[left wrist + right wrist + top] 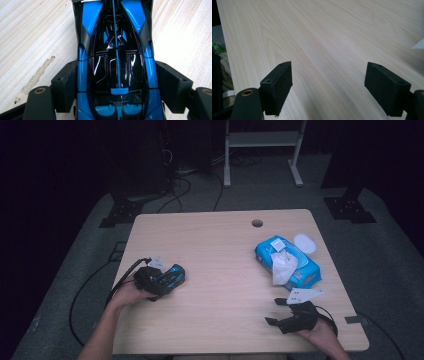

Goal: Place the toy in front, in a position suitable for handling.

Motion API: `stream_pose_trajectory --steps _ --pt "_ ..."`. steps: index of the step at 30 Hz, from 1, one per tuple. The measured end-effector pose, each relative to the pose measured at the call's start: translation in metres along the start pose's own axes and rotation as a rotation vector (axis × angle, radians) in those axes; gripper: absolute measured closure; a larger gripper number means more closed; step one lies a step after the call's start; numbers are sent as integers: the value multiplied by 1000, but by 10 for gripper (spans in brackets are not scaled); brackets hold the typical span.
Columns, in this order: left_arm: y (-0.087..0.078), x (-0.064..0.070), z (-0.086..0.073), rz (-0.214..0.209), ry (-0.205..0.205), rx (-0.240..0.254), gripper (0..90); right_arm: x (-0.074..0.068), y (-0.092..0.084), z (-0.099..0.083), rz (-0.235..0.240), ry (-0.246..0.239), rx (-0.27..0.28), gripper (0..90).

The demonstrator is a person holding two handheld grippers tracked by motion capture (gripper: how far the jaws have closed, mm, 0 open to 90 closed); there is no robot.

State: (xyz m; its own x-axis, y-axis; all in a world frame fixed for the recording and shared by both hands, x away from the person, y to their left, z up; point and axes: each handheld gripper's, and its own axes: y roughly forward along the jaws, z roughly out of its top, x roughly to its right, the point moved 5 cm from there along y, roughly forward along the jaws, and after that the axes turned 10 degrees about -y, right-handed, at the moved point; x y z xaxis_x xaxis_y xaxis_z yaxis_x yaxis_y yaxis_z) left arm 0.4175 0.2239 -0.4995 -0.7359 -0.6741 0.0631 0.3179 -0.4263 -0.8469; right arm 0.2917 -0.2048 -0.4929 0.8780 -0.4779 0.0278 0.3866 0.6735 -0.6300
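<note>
Two pads of the left gripper (116, 87) clamp the blue toy car (116, 50), while the right gripper (328, 82) gapes over bare table (324, 37).

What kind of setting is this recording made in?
Probably a lab or recording studio, not a home: one light wooden table with a cable hole, dark surroundings, grey carpet with loose cables, and a white equipment stand behind. On the table lie a blue wipes pack and a toy car.

The table (220, 270) is lit from overhead, surroundings left pitch dark; glare's seen on the toy car (116, 65).
</note>
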Motion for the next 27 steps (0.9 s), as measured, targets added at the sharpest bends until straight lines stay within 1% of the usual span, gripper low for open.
stream_pose_trajectory --steps 2,5,14,15,19,22,24,27 --pt "0 1 0 8 7 8 259 0 0 0 -2 1 2 213" --pt "0 1 0 4 13 5 260 1 -1 0 -2 0 1 213" --pt "0 2 1 3 14 14 260 1 -1 0 -3 1 2 213" --pt "-1 2 2 5 17 24 260 1 -1 0 -3 1 3 213" --pt "-6 2 5 -13 -2 54 265 1 -1 0 -3 1 5 213" --pt "-5 2 4 -4 7 32 265 1 -1 0 -3 1 5 213" --pt "-5 2 4 -5 5 31 265 1 -1 1 -3 0 6 212" --pt "-4 1 3 2 31 2 263 1 -1 1 -2 0 5 213"
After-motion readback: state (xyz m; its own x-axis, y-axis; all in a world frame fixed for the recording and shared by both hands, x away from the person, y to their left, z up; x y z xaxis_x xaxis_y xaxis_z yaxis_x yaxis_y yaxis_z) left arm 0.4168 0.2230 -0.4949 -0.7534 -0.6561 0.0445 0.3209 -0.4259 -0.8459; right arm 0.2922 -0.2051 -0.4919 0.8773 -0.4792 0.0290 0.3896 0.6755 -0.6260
